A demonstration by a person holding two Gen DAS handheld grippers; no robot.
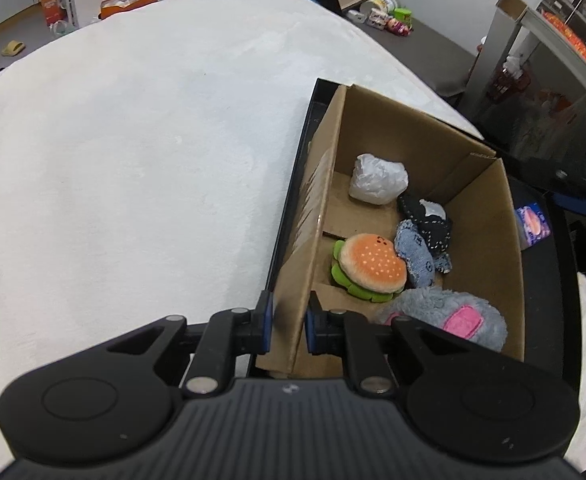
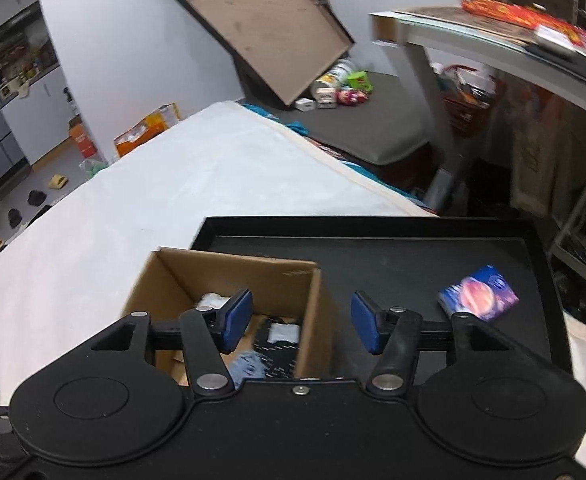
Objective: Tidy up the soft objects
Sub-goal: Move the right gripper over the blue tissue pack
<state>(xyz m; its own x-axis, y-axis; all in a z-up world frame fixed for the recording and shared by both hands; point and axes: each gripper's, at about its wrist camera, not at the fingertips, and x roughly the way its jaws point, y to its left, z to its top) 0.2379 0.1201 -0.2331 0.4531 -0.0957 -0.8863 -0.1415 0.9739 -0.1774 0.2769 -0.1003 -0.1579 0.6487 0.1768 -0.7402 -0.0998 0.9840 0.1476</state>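
Note:
A cardboard box [image 1: 481,236] stands on a black tray [image 1: 541,280] at the right edge of a white bed. Inside lie a burger plush [image 1: 371,266], a white bundle [image 1: 378,179], a blue denim toy [image 1: 417,258], a dark stitched toy [image 1: 429,220] and a grey and pink plush [image 1: 453,316]. My left gripper [image 1: 288,326] is shut on the box's left wall. My right gripper [image 2: 299,322] is open and empty, straddling the right wall of the box [image 2: 313,312] from above.
A small blue and orange packet [image 2: 479,298] lies on the black tray [image 2: 413,256] to the right of the box. The white bed [image 1: 133,160] spreads to the left. A desk [image 2: 493,40] and floor clutter stand beyond the bed.

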